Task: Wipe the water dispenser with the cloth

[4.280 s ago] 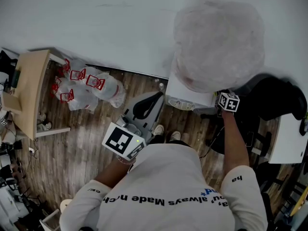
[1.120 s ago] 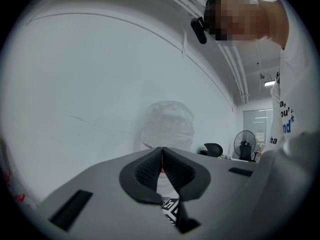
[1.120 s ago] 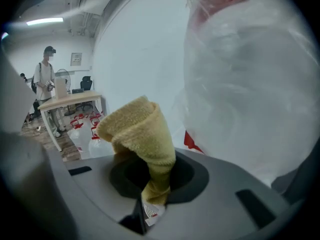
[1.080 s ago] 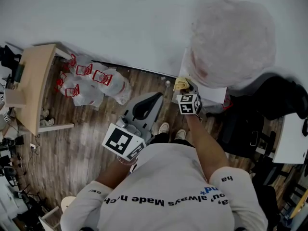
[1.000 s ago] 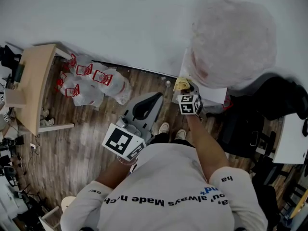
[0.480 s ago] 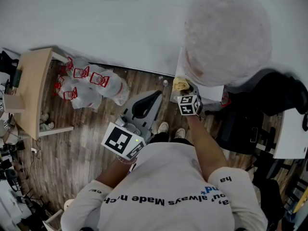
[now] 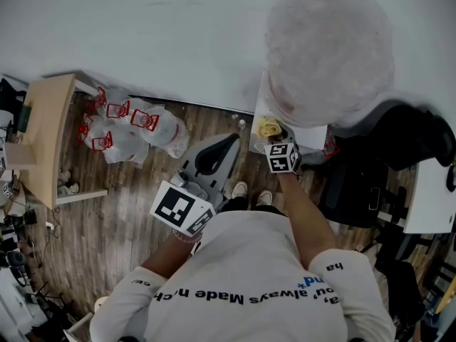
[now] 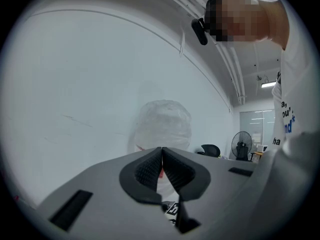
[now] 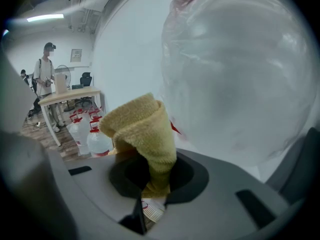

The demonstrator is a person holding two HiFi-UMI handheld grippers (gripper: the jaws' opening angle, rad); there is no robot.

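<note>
The white water dispenser [image 7: 303, 135] stands against the wall, topped by a big bottle wrapped in clear plastic [image 7: 328, 55]. My right gripper [image 7: 273, 135] is shut on a folded yellow cloth [image 7: 268, 127], held at the dispenser's front left corner just under the bottle. In the right gripper view the cloth [image 9: 145, 134] sticks up between the jaws with the wrapped bottle [image 9: 240, 79] close behind it. My left gripper [image 7: 212, 159] hangs shut and empty over the floor, left of the dispenser. In the left gripper view its jaws [image 8: 162, 170] meet, and the bottle [image 8: 165, 126] shows beyond.
Several water jugs with red caps [image 7: 128, 130] lie on the wood floor by a wooden table [image 7: 43, 137] at the left. A black office chair [image 7: 410, 144] stands right of the dispenser. A white desk edge [image 7: 431, 201] is at the far right. A person [image 9: 45, 79] stands by the table.
Over the last seconds my right gripper swung from the dispenser's right side to its front left corner with the cloth. In the last half second it barely moved. The left gripper stayed put.
</note>
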